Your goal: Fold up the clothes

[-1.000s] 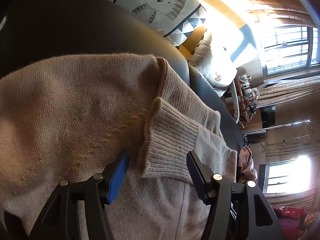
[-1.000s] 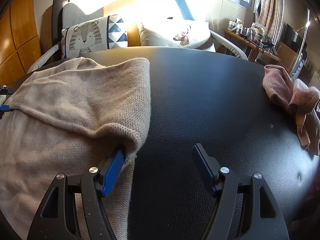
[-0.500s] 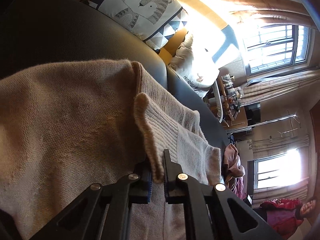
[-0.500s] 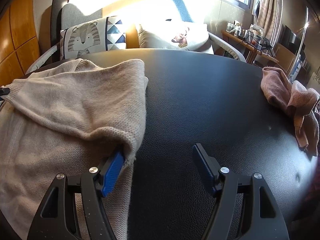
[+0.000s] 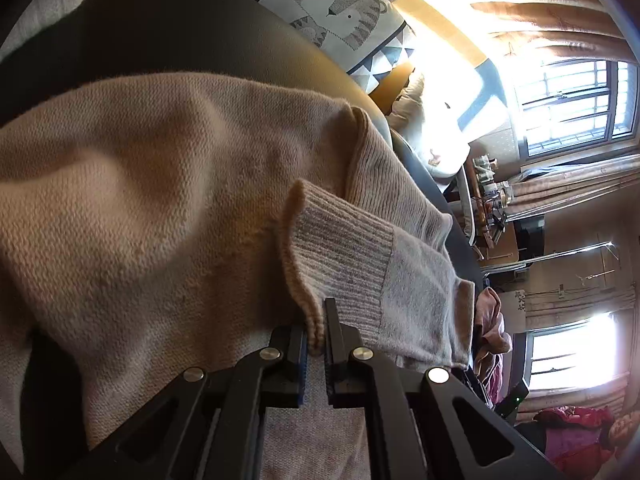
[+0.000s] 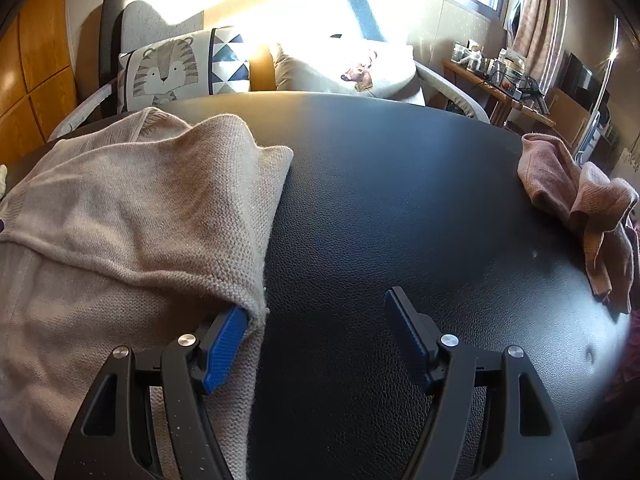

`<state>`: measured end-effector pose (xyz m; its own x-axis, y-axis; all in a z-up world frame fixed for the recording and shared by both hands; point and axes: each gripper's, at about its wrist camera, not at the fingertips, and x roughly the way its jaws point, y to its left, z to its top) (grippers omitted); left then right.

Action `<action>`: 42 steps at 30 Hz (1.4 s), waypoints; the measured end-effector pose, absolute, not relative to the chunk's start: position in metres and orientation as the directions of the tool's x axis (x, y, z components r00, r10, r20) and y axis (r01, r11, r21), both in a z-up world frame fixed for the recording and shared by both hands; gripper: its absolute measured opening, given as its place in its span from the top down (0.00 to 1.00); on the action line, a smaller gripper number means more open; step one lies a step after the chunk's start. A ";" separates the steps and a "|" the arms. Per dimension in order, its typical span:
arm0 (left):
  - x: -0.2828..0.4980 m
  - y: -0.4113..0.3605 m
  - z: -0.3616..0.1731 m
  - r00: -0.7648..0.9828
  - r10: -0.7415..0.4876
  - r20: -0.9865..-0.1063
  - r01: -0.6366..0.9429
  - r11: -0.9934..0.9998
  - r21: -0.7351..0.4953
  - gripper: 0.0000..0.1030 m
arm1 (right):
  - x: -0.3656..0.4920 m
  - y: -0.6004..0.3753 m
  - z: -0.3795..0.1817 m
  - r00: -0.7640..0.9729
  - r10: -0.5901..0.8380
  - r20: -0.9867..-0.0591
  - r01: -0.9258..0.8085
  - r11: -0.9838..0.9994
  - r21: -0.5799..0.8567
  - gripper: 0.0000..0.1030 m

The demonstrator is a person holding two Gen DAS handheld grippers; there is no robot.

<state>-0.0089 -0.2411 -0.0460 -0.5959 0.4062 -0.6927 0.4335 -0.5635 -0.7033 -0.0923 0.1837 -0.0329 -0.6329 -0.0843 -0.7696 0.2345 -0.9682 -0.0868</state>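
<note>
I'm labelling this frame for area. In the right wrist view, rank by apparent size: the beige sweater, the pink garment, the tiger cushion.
1. beige sweater, largest by far, though nearest the camera.
2. pink garment.
3. tiger cushion; it sits farther back, so these two are too close to rank firmly.

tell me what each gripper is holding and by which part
Left gripper pinches the beige sweater by its ribbed sleeve cuff. Right gripper is open, holding nothing.

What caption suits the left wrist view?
Left gripper shut on the beige sweater's ribbed cuff, above the black table.
</note>
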 end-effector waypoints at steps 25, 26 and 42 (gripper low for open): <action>0.030 -0.261 -0.047 -0.568 0.357 -0.741 0.499 -0.566 -0.656 0.94 | -0.065 0.194 -0.009 -0.642 -0.161 -0.750 0.266 -0.964 -0.020 0.30; 0.029 -0.261 -0.047 -0.566 0.360 -0.742 0.497 -0.569 -0.655 0.93 | -0.063 0.197 -0.003 -0.651 -0.171 -0.740 0.259 -0.966 -0.005 0.30; -0.003 -0.226 0.005 -0.629 0.247 -0.737 0.384 -0.726 -0.571 0.81 | -0.096 0.093 -0.031 -0.472 -0.279 -0.836 0.437 -0.898 0.053 0.27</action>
<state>-0.0029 -0.2260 0.0055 -0.6289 0.2471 -0.7372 0.3836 -0.7261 -0.5706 -0.0961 0.0927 -0.0314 -0.4722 -0.2789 -0.8362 0.4368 -0.8980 0.0529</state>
